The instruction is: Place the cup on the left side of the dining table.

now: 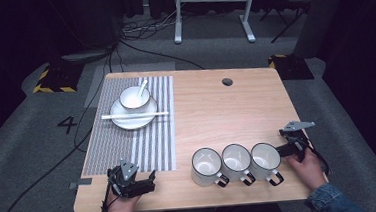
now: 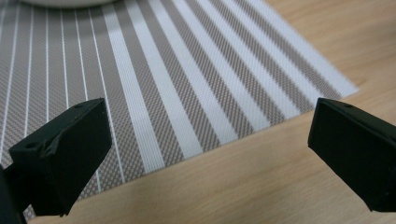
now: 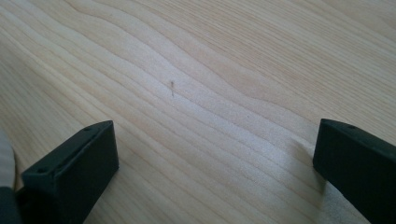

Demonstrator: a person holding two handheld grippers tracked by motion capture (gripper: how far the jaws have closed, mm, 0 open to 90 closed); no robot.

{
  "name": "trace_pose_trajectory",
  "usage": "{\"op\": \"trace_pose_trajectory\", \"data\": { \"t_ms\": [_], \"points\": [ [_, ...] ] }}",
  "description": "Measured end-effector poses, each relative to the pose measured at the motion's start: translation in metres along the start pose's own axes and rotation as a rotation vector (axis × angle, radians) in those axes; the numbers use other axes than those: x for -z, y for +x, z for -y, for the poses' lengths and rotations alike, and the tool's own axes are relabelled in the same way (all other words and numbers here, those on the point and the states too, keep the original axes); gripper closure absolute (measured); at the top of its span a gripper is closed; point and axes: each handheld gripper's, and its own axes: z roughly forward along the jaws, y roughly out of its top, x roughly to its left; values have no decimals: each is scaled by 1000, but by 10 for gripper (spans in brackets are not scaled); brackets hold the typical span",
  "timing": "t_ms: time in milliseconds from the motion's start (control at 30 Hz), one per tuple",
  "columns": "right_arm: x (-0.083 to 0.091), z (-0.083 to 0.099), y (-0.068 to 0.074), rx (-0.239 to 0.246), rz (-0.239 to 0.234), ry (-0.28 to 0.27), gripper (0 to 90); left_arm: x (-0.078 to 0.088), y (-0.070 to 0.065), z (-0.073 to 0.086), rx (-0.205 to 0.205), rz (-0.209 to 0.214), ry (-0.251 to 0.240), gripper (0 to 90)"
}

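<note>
Three white mugs with dark rims stand in a row near the table's front right: left mug (image 1: 206, 166), middle mug (image 1: 236, 160), right mug (image 1: 265, 159), handles turned toward the front. My right gripper (image 1: 285, 142) sits just right of the right mug, open over bare wood (image 3: 210, 93). My left gripper (image 1: 133, 177) rests by the front left edge, open above the near corner of a striped placemat (image 2: 154, 93). Farther back on the placemat (image 1: 153, 138) a white bowl (image 1: 134, 96) with a spoon sits on a plate (image 1: 127, 121), chopsticks (image 1: 134, 114) laid across it.
The wooden table (image 1: 226, 113) has a round cable hole (image 1: 227, 81) at the back. Bare wood lies between the placemat and the mugs. Cables run over the grey floor at left, and a white desk frame (image 1: 214, 4) stands behind.
</note>
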Motion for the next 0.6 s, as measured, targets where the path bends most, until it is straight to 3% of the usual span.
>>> {"op": "trace_pose_trajectory", "data": {
  "t_ms": [33,67,100,133,333,433,600],
  "points": [
    [0,0,-1,5,-1,-1,2,4,0,0,15,5,-56,0],
    [0,0,-1,5,-1,-1,2,4,0,0,15,5,-56,0],
    [0,0,0,-1,-1,0,2,5,-1,0,25,8,-88,0],
    [0,0,0,0,-2,0,3,8,-2,0,32,0,-149,0],
    [0,0,0,2,-2,-1,3,15,-6,-3,17,17,-235,3],
    [0,0,0,5,-1,-1,2,18,-8,-4,-2,29,-252,13],
    [0,0,0,5,-2,0,3,20,-11,-6,3,59,-274,14]
  ]
}}
